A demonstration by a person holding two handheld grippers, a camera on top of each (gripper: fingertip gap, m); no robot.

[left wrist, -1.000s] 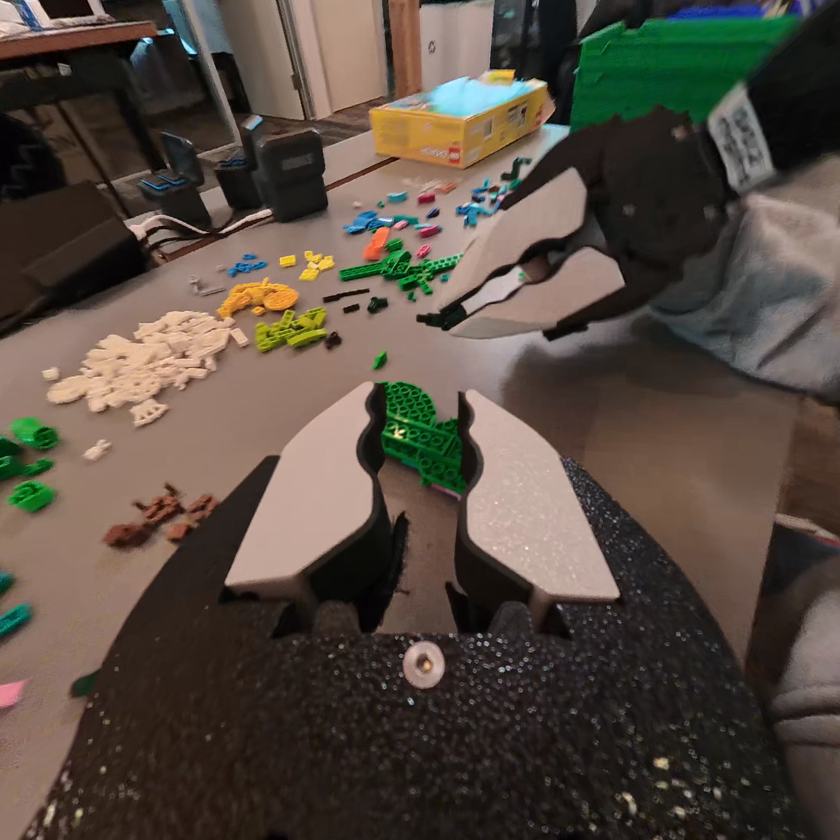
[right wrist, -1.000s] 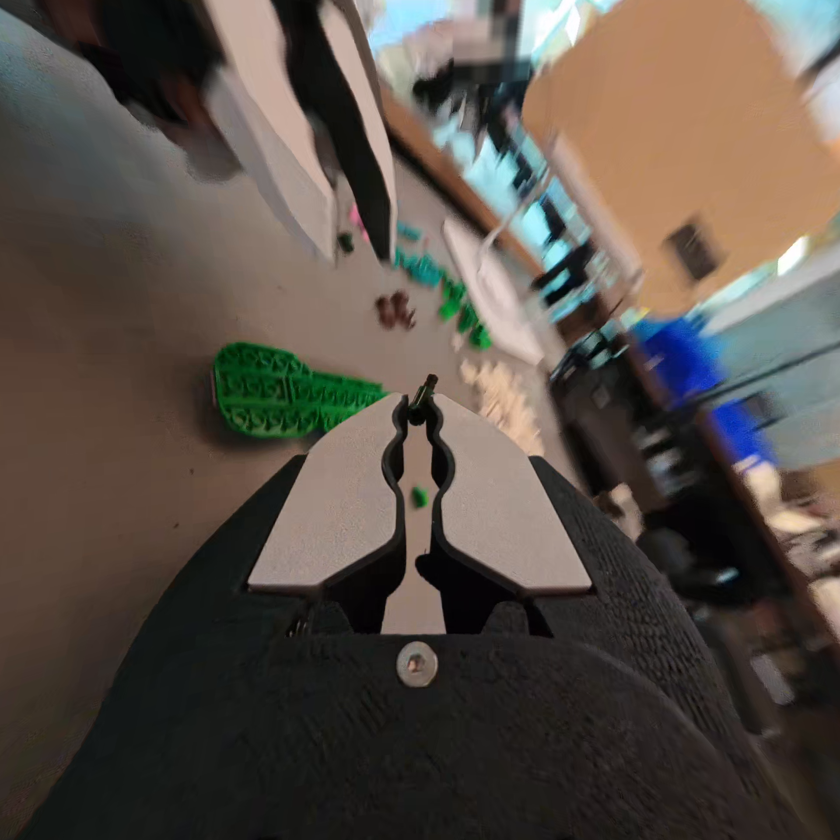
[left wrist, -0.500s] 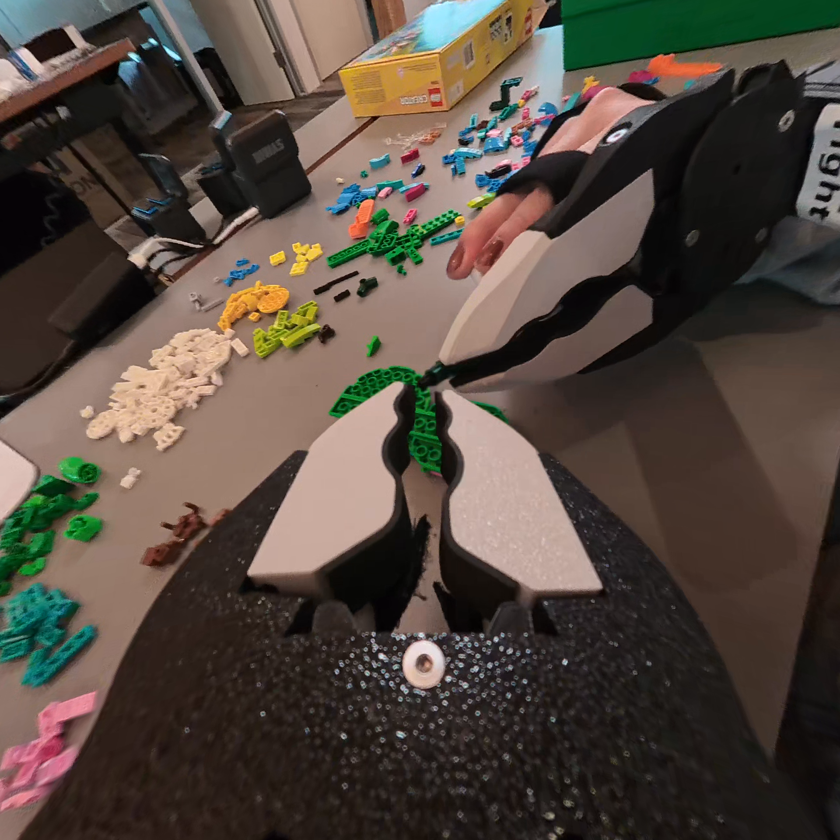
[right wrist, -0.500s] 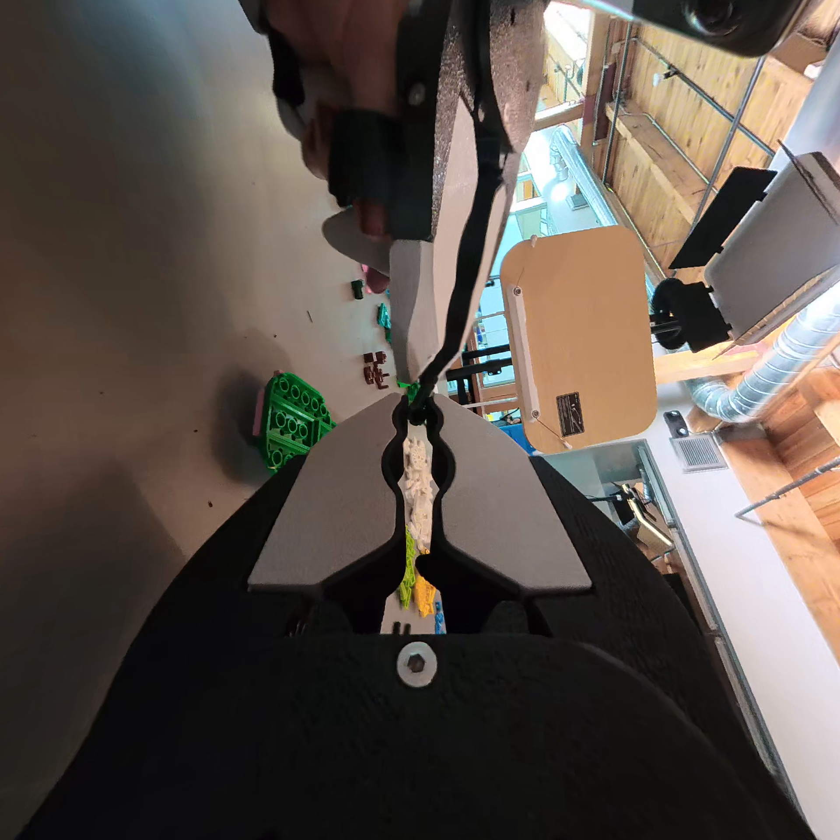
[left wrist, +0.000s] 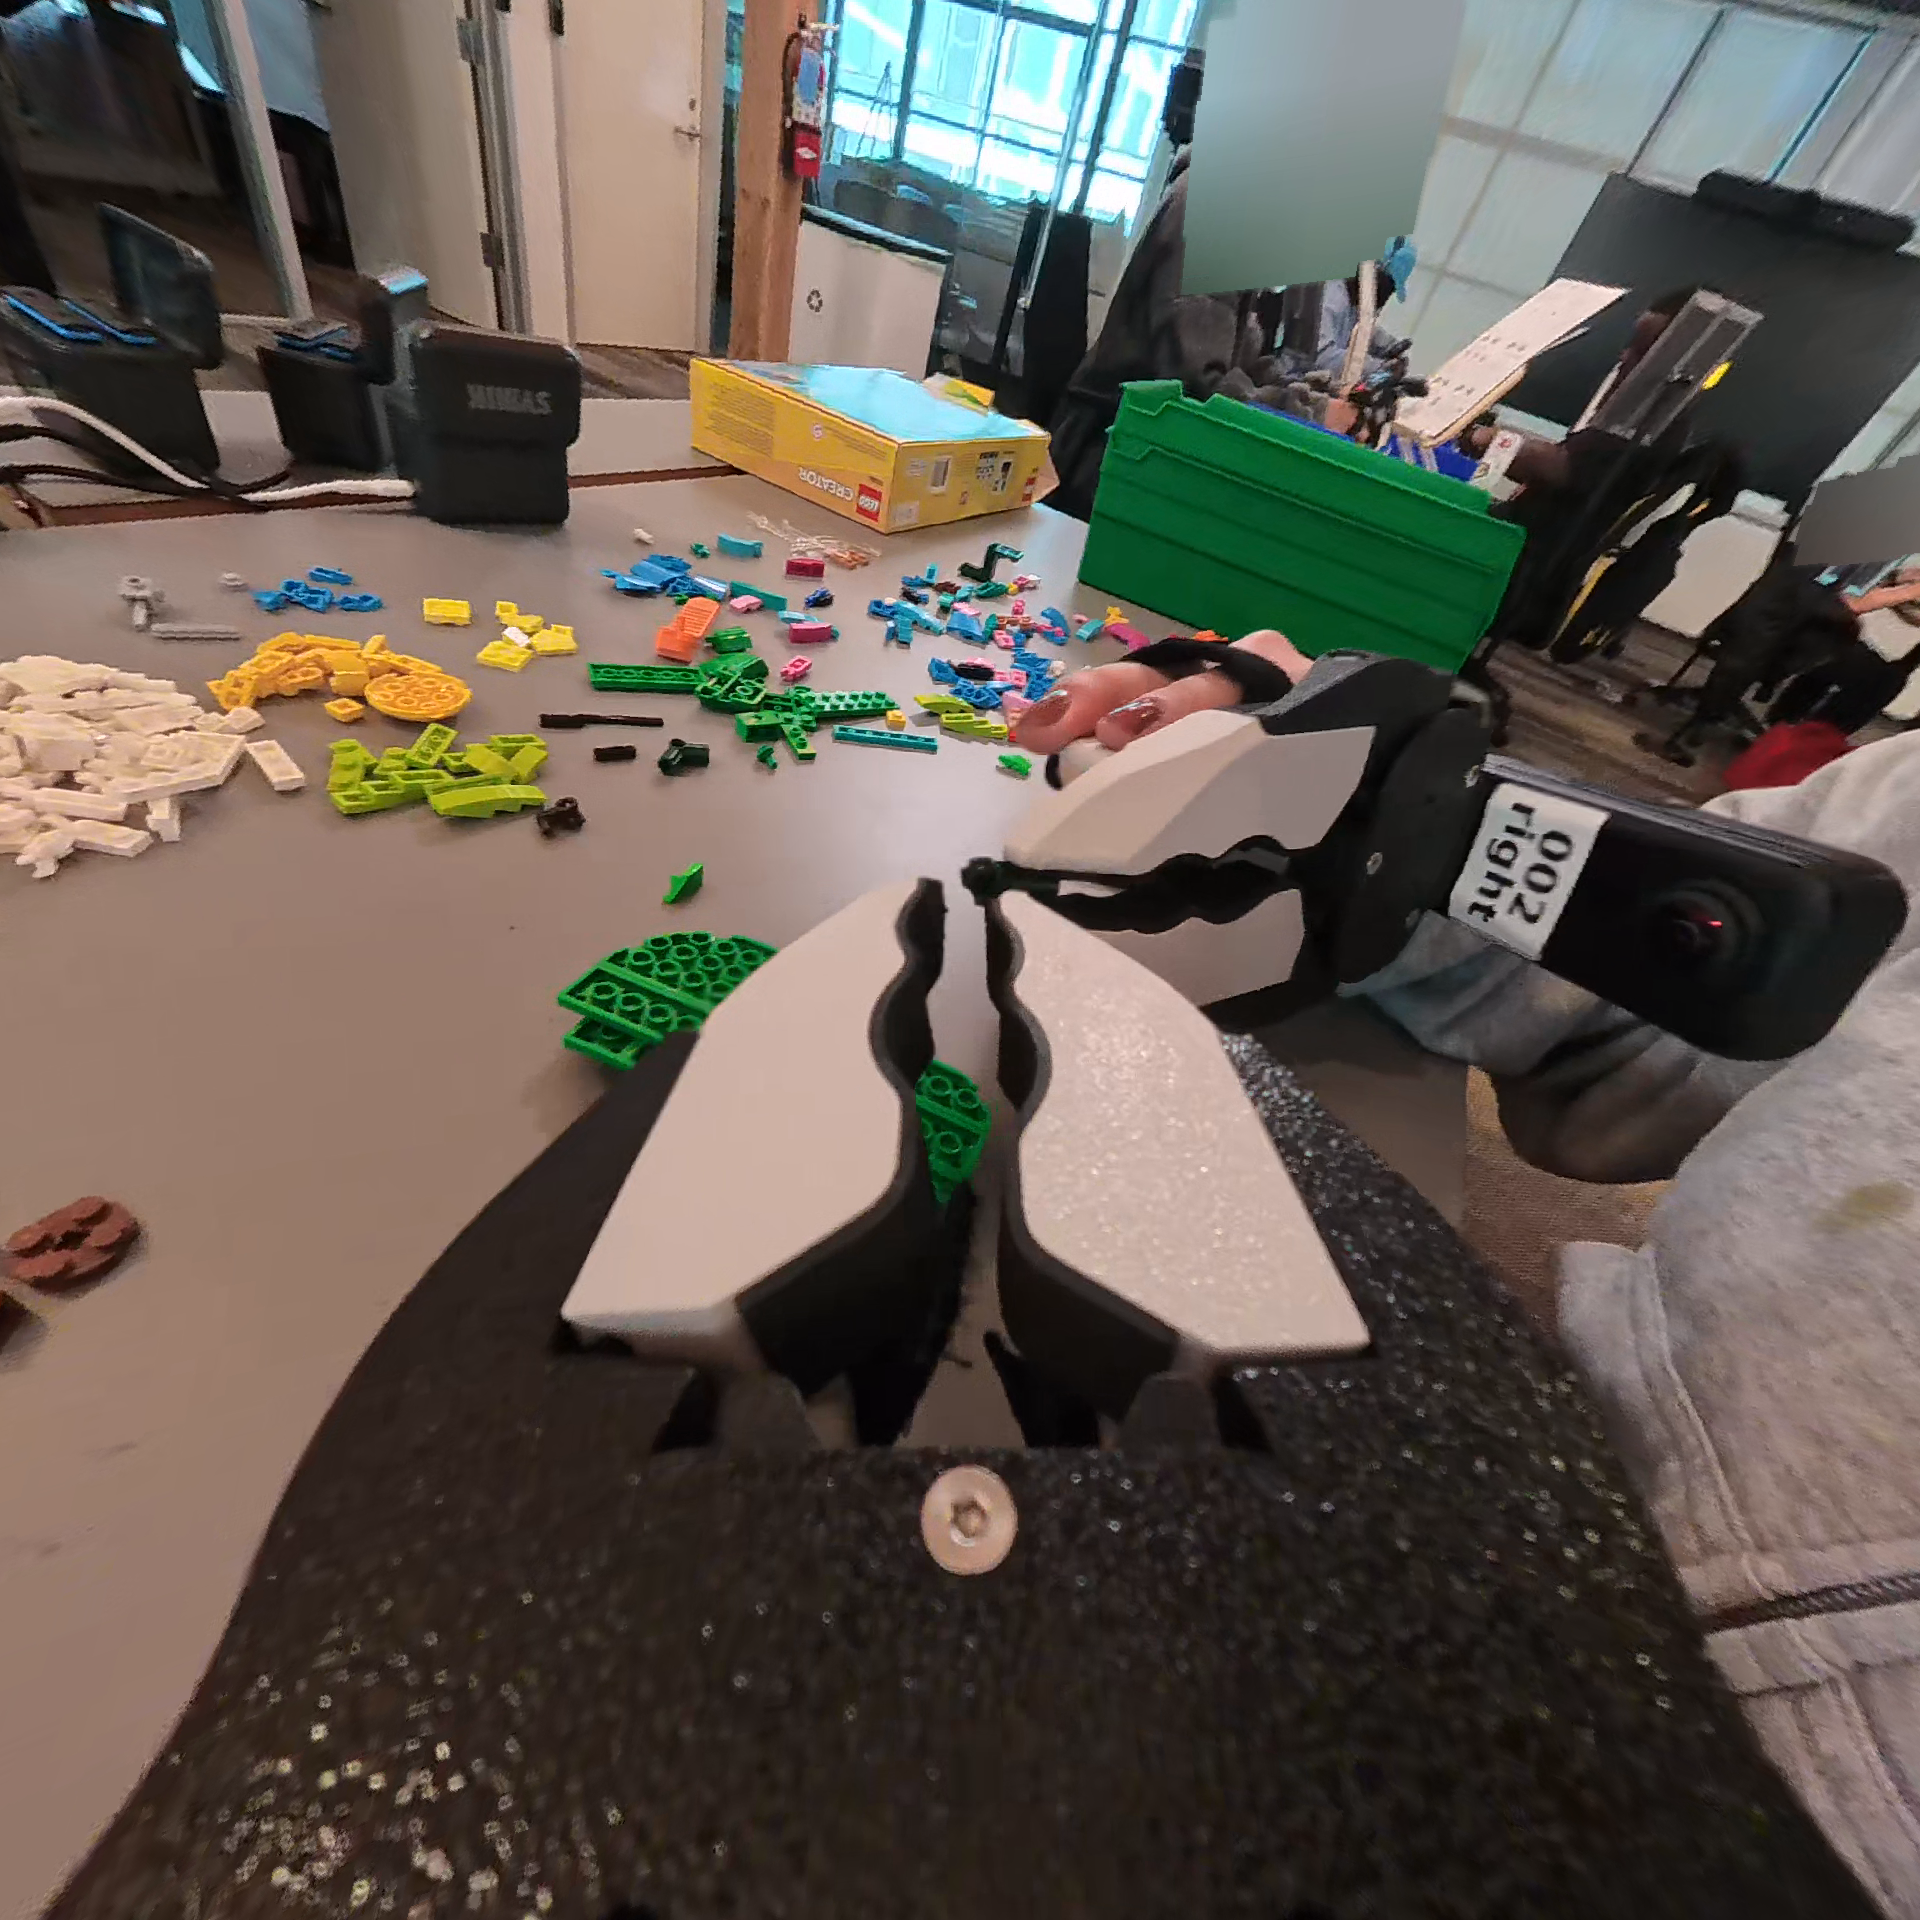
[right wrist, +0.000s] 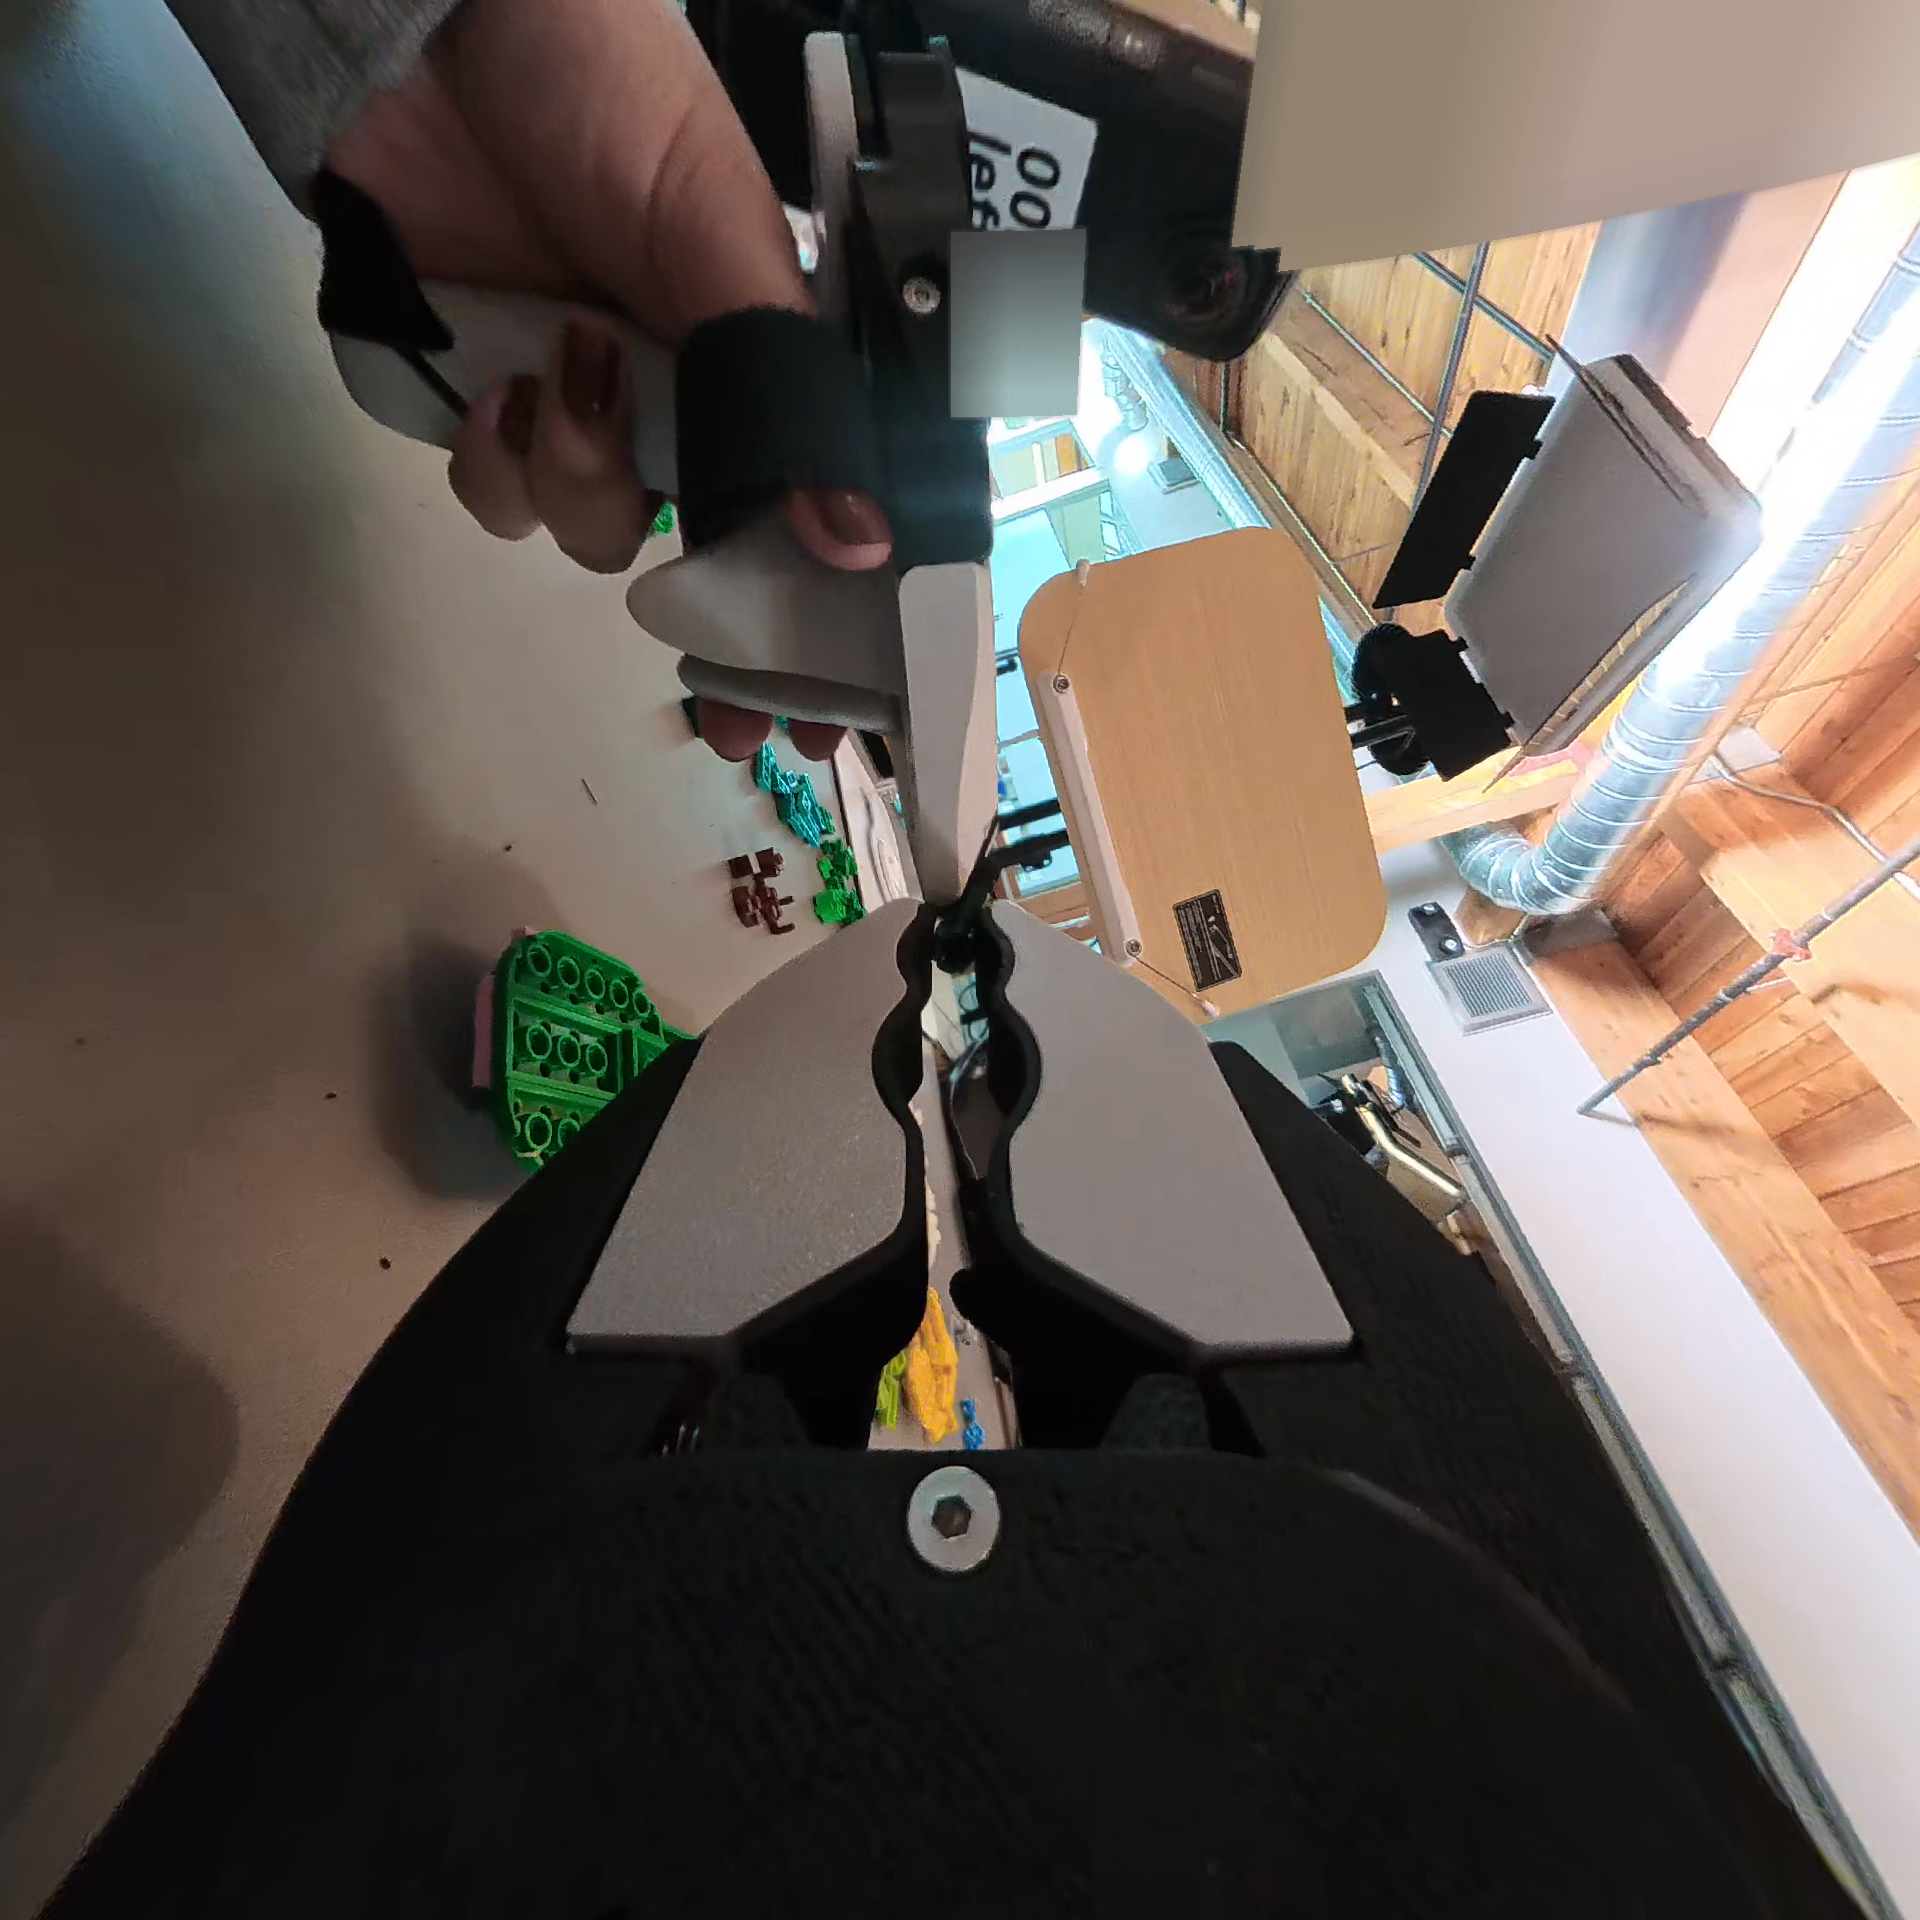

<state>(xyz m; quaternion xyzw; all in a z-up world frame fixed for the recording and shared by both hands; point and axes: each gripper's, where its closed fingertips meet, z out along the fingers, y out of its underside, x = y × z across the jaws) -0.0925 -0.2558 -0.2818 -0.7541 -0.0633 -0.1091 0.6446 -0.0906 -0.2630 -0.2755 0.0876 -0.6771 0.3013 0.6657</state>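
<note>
A: How do the tongs stand?

B: The right gripper is closed on a small dark piece, which is pinched at the very tips and sticks out a little in front. The left gripper has its fingers only narrowly parted, and nothing shows between them. Its right fingertip is just beside that dark piece. Both hang above the table.

A: How would the piece handle?

B: It is probably hard plastic, so light, stiff and smooth. With so little of it between the pads, it looks likely to twist or pop out. The free end is the only other place to take it.

A: And beneath them?

B: A green studded plate assembly lies flat on the table, partly hidden behind the left gripper's fingers. The right wrist view shows a pink edge on one side of it. A loose green wedge sits near it.

A: Farther out?

B: Sorted heaps lie well apart: lime pieces, yellow pieces, white pieces and brown pieces. Mixed blue and pink bits lie beyond the hand on the right gripper. A yellow box and a green bin stand at the far edge. Nothing lies between the tips and the green plates.
</note>
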